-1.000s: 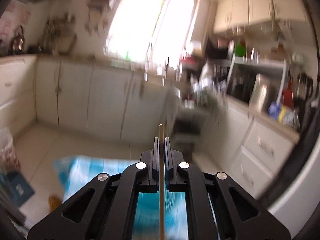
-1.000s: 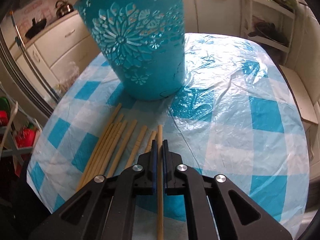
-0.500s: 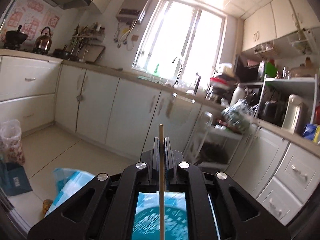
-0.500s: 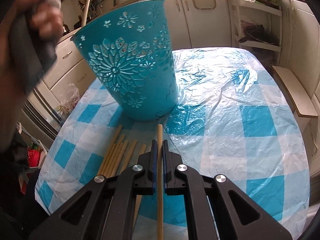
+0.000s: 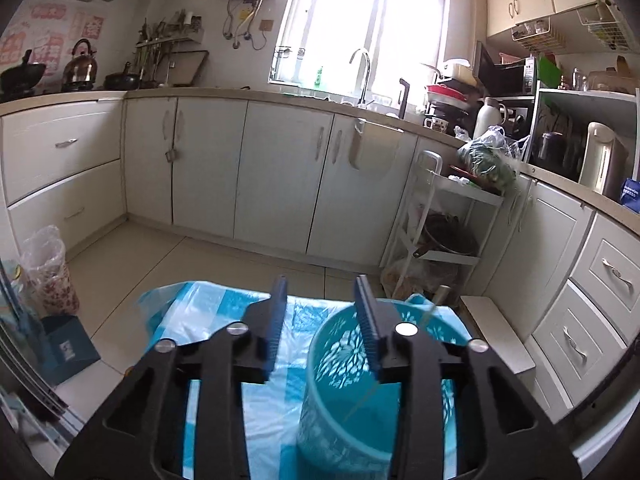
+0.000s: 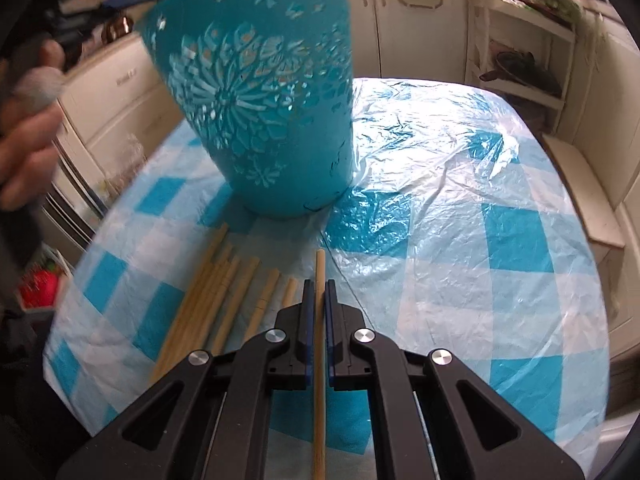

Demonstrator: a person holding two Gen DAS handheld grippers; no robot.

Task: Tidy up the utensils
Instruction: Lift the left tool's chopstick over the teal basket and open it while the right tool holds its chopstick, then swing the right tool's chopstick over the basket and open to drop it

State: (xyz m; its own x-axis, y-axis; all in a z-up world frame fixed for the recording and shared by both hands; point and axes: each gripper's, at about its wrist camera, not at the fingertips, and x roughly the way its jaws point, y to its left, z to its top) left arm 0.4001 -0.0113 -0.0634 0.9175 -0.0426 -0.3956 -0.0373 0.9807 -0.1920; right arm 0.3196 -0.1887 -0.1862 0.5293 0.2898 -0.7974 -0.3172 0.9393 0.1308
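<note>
A teal plastic basket with cut-out flowers stands on the blue-checked table; it also shows in the right wrist view. My left gripper is open and empty above the basket's left rim. One chopstick leans inside the basket against its far rim. My right gripper is shut on a wooden chopstick, held above the table just before the basket. Several more chopsticks lie side by side on the cloth to its left.
The table has a plastic-covered checked cloth. A white rack with pans stands beyond it. Cabinets line the walls. A wooden bench sits at the right. The person's left hand shows at the left edge.
My left gripper has opened and let go of its chopstick, which now stands in the basket. My right gripper has stayed shut on its chopstick and moved nearer the basket.
</note>
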